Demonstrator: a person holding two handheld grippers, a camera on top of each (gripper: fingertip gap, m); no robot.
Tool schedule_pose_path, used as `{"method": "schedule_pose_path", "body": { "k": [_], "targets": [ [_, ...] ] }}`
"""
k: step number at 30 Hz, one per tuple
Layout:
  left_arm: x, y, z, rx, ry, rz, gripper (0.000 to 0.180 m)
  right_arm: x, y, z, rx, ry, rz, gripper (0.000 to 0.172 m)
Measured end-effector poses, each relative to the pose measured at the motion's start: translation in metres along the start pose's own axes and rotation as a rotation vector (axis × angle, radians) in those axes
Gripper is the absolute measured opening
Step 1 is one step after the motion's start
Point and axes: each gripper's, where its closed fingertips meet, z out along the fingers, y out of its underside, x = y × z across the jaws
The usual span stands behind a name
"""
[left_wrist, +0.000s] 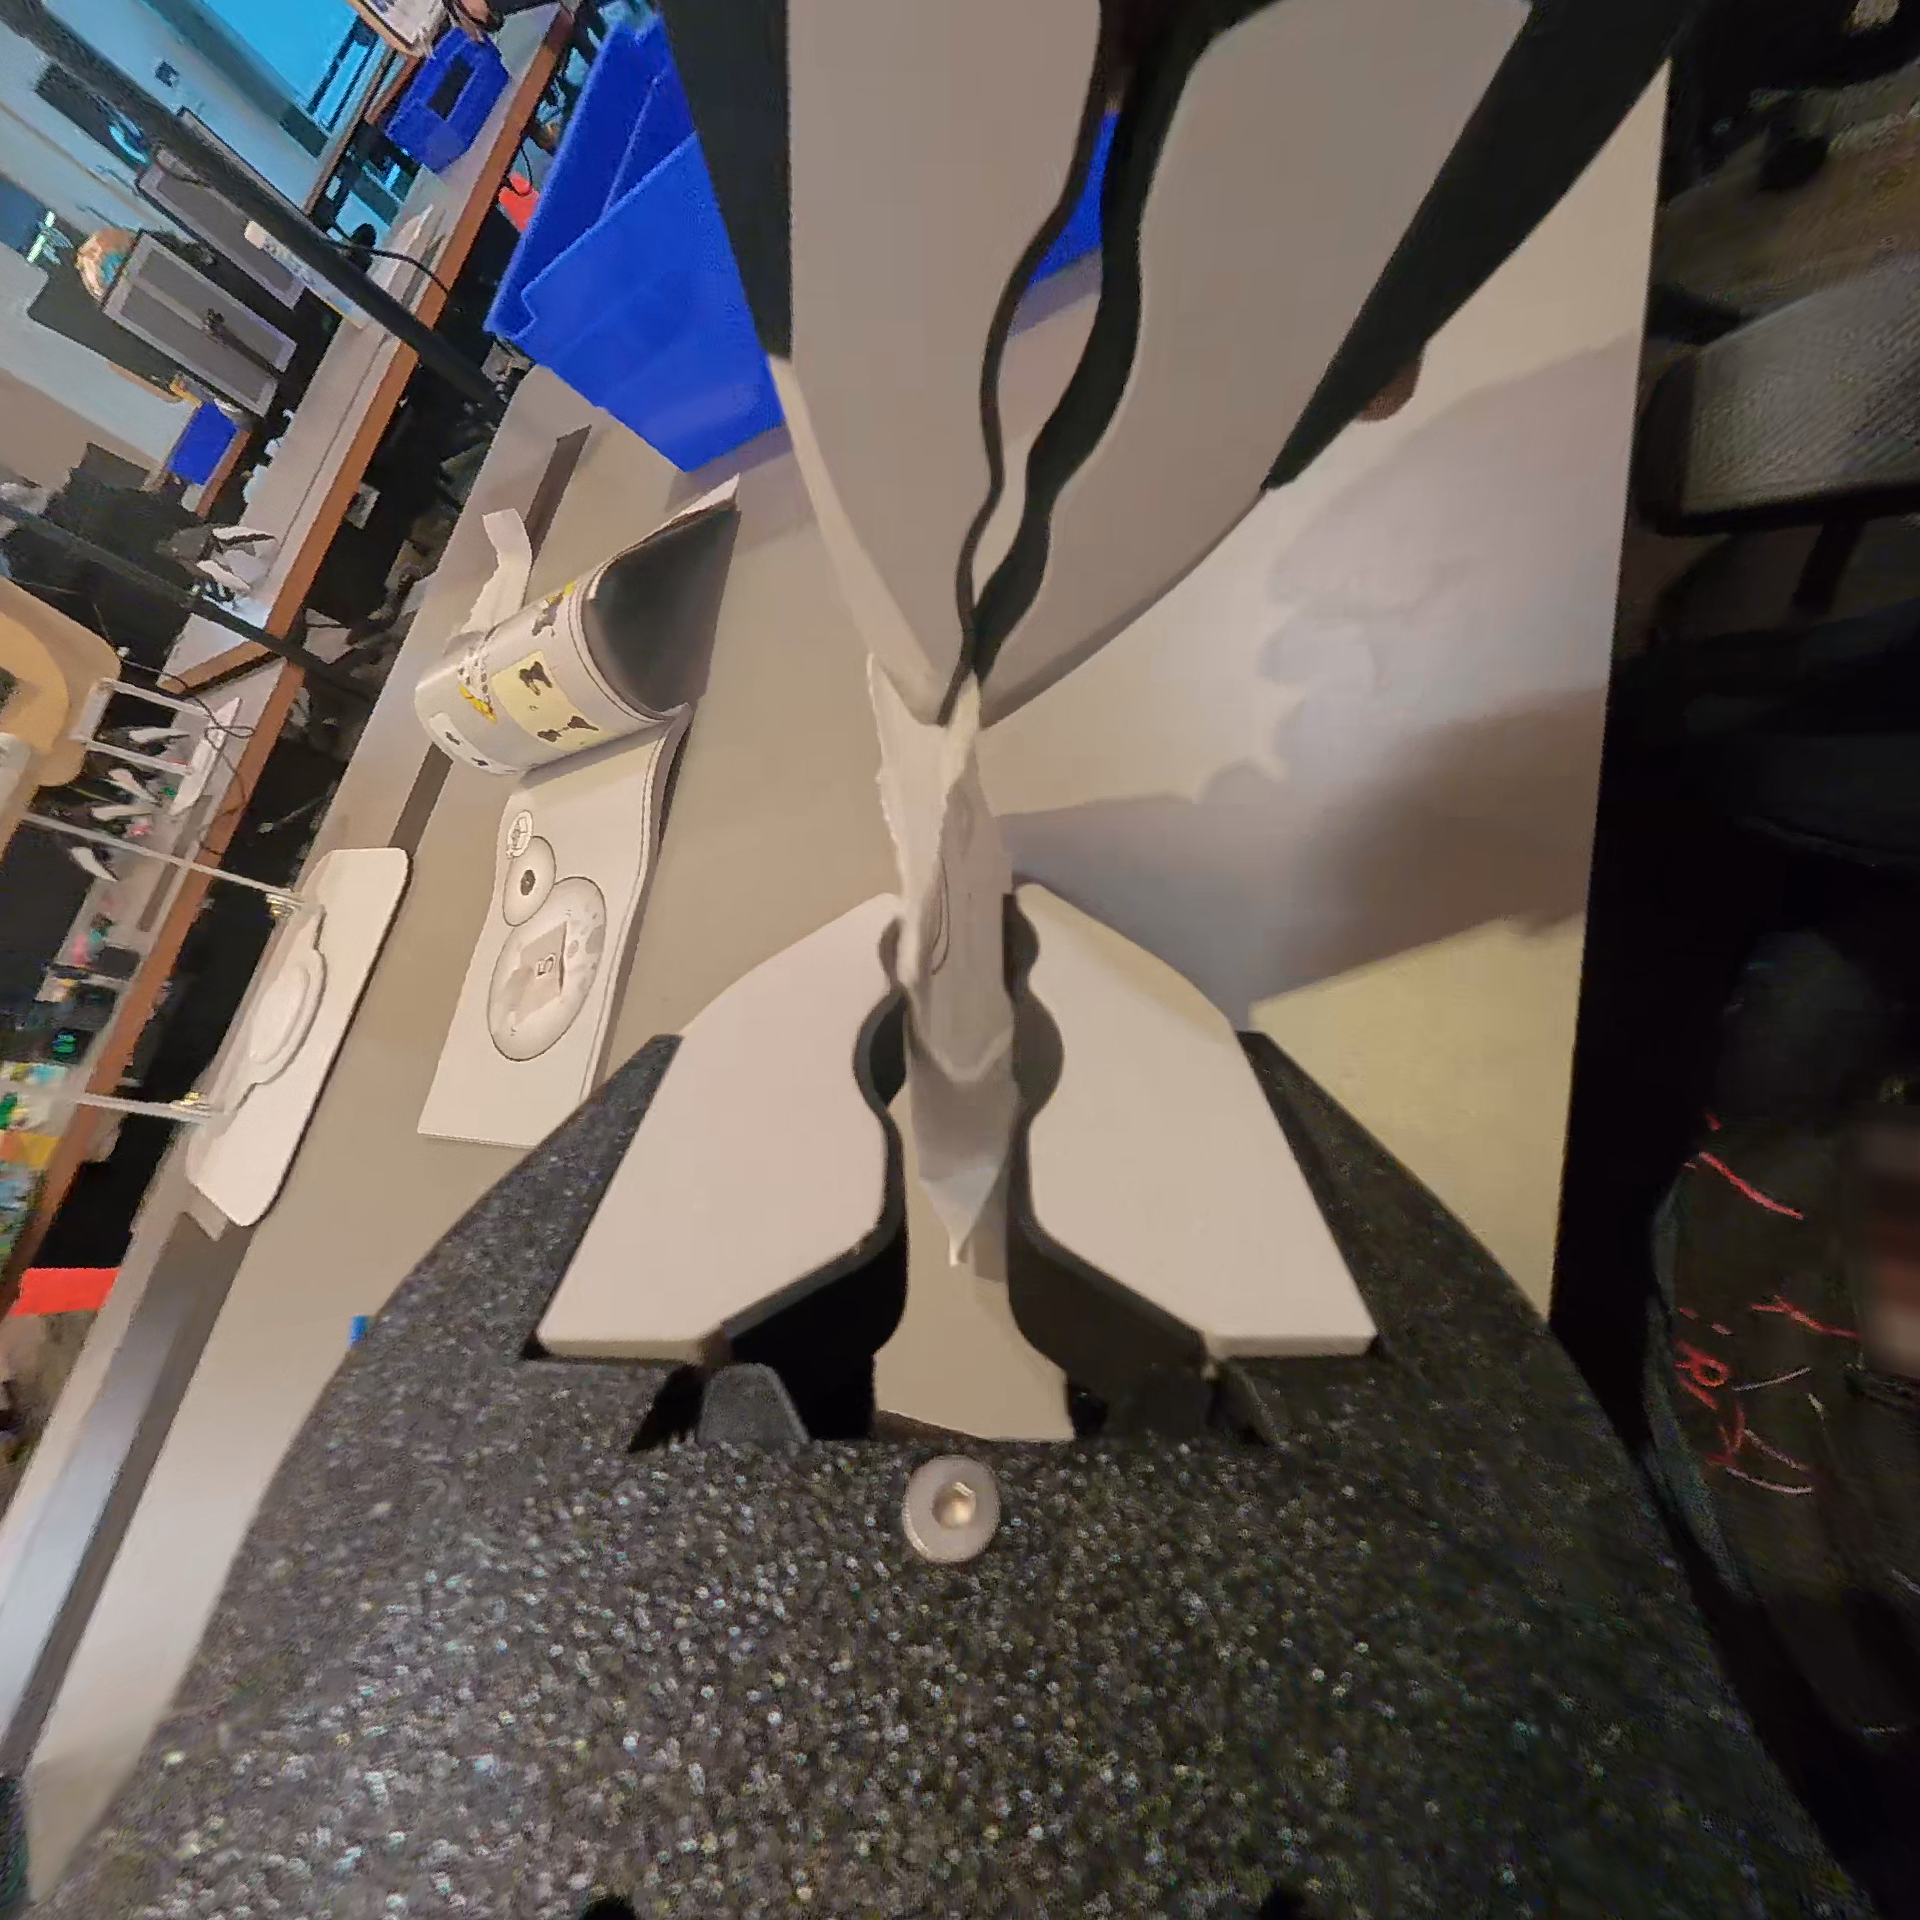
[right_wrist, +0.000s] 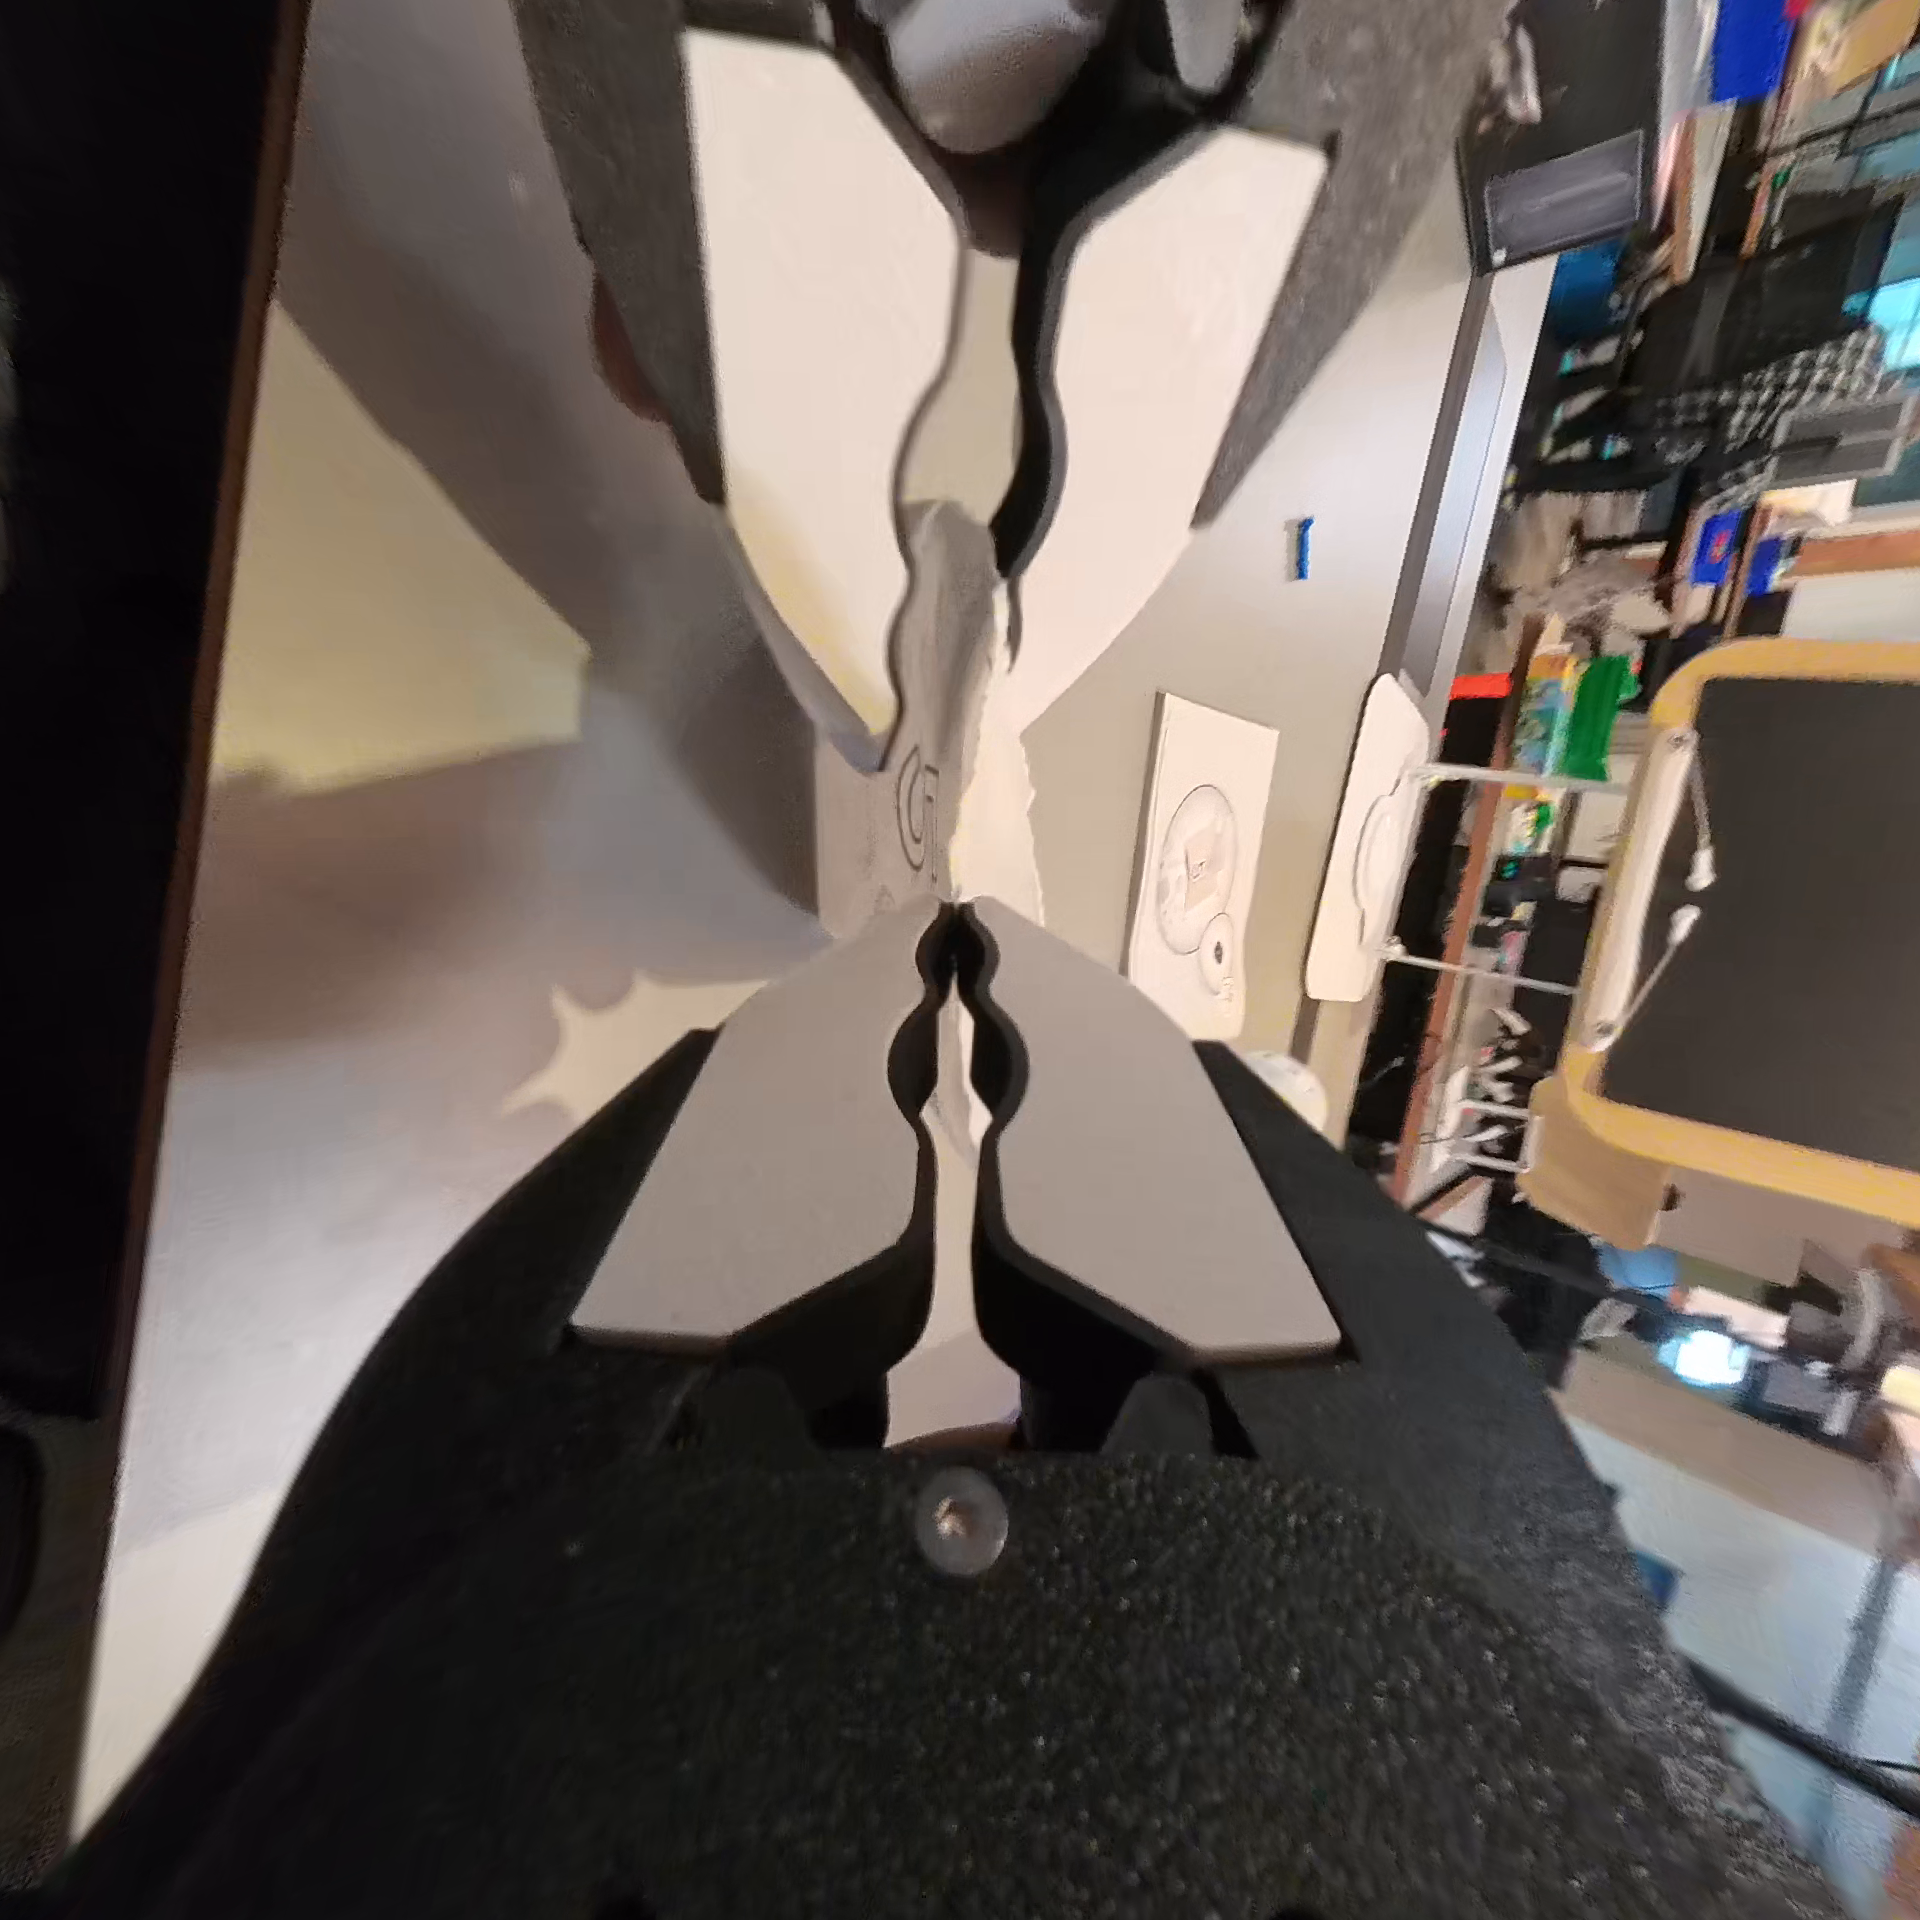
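Note:
A crumpled strip of white paper (left_wrist: 951, 831) with a printed mark hangs in the air between my two grippers, which face each other over the grey table (left_wrist: 769, 790). My left gripper (left_wrist: 951, 904) has its jaws apart, and the strip runs loosely between its fingers. My right gripper (right_wrist: 951, 909) is shut, its tips pinching the other end of the paper (right_wrist: 914, 810). The right gripper also shows at the top of the left wrist view (left_wrist: 961, 675), closed on the strip's far end. The left gripper shows at the top of the right wrist view (right_wrist: 956, 540), parted around the strip.
On the table lie a curled roll of printed sheet (left_wrist: 582, 665), a flat white sheet with round shapes (left_wrist: 551, 956) and a white tray (left_wrist: 291, 1029). Blue bins (left_wrist: 644, 260) stand at the back. A chair (right_wrist: 1766, 935) stands past the table's edge. Less than 4 cm separates the two grippers' tips.

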Motion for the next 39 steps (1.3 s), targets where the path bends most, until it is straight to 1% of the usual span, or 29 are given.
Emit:
{"method": "schedule_pose_path", "body": {
  "k": [2, 3, 4, 8, 11, 13, 16, 20, 22, 26, 34, 39],
  "targets": [
    [-0.003, 0.002, -0.002, 0.018, -0.001, -0.043, 0.028, 0.005, 0.007, 0.0, 0.004, -0.012, 0.114, 0.0],
    [-0.005, 0.004, -0.003, 0.026, -0.007, -0.067, 0.037, 0.007, 0.009, -0.001, 0.021, -0.02, 0.175, 0.0],
    [-0.009, 0.007, -0.004, 0.034, -0.017, -0.089, 0.043, 0.01, 0.012, -0.003, 0.044, -0.027, 0.238, 0.0],
    [-0.019, 0.017, -0.006, 0.066, -0.018, -0.188, 0.052, 0.019, 0.02, -0.008, 0.128, -0.053, 0.495, 0.0],
    [-0.027, 0.023, -0.002, 0.096, -0.019, -0.276, 0.052, 0.016, 0.012, -0.012, 0.228, -0.114, 0.628, 0.0],
    [-0.035, 0.029, 0.002, 0.103, -0.037, -0.322, 0.045, 0.013, 0.005, -0.015, 0.29, -0.152, 0.676, 0.0],
    [-0.034, 0.03, 0.001, 0.156, 0.006, -0.354, 0.015, 0.005, -0.002, -0.017, 0.373, -0.222, 0.738, 0.0],
    [-0.023, 0.026, -0.005, 0.233, 0.162, -0.43, 0.004, -0.002, -0.003, -0.019, 0.502, -0.353, 0.872, 0.0],
    [-0.017, 0.026, -0.006, 0.227, 0.218, -0.43, 0.002, -0.004, 0.0, -0.017, 0.527, -0.384, 0.883, 0.0],
    [-0.004, 0.027, -0.007, 0.18, 0.271, -0.327, 0.001, -0.003, 0.004, -0.018, 0.52, -0.39, 0.851, 0.0],
    [0.0, 0.02, -0.01, 0.183, 0.258, -0.234, 0.001, -0.002, 0.007, -0.029, 0.502, -0.389, 0.818, 0.0],
    [0.001, 0.025, -0.009, 0.156, 0.231, -0.191, 0.001, 0.005, 0.015, -0.042, 0.487, -0.333, 0.807, 0.0]
  ]
}}
